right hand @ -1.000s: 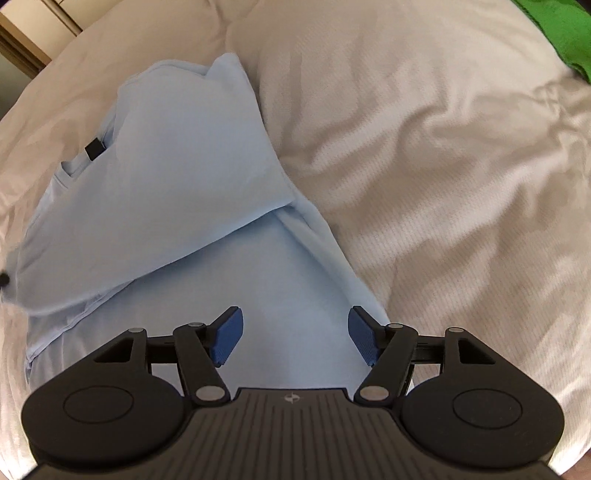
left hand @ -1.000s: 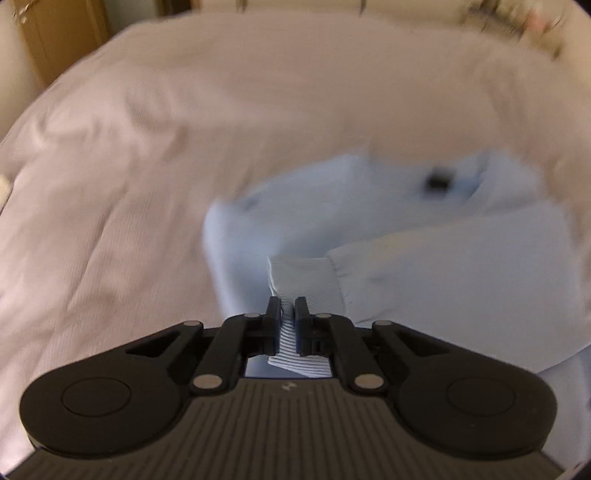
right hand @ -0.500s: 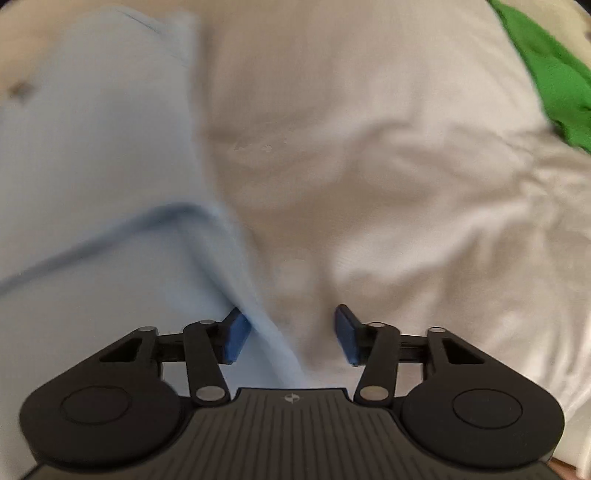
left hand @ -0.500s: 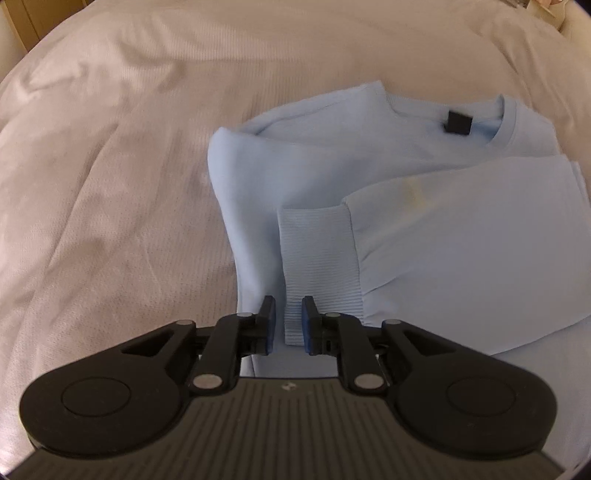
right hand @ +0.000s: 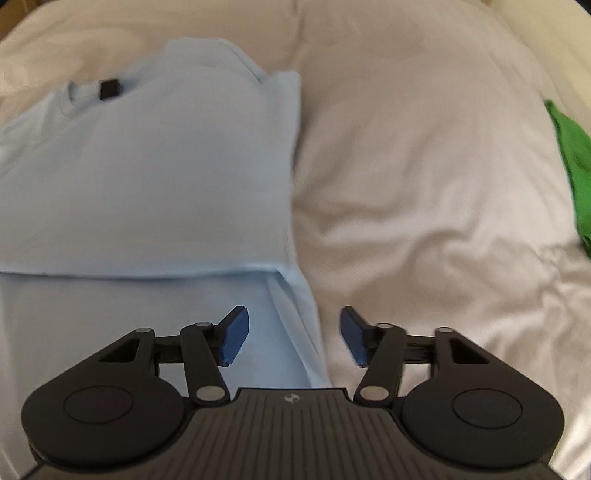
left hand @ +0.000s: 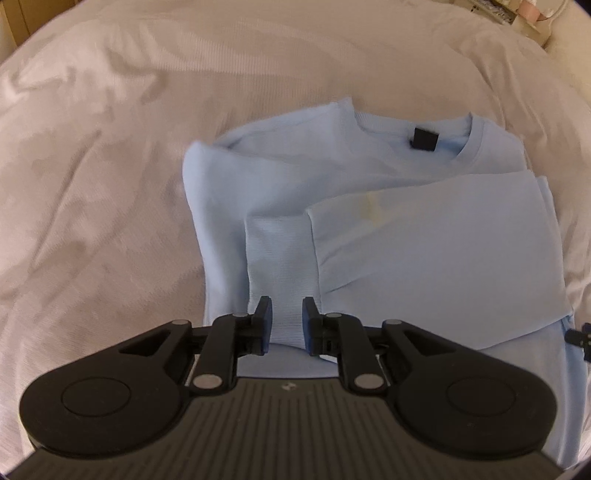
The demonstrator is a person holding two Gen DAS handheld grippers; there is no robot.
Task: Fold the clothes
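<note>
A light blue sweatshirt lies on the bed, neck with a black label at the far end, one sleeve folded across the body. Its ribbed cuff lies flat just ahead of my left gripper, which is open a little with the cuff's near end between the fingers, loose. In the right wrist view the sweatshirt fills the left half. My right gripper is open and empty over the garment's right edge.
A wrinkled pale bedsheet covers the bed all around, and it also shows in the right wrist view. A green cloth lies at the right edge. Small items sit off the bed at the far right.
My left gripper has opened and let go of the cuff, which now lies flat on the sweatshirt. My right gripper has swung to the garment's right edge, still open.
</note>
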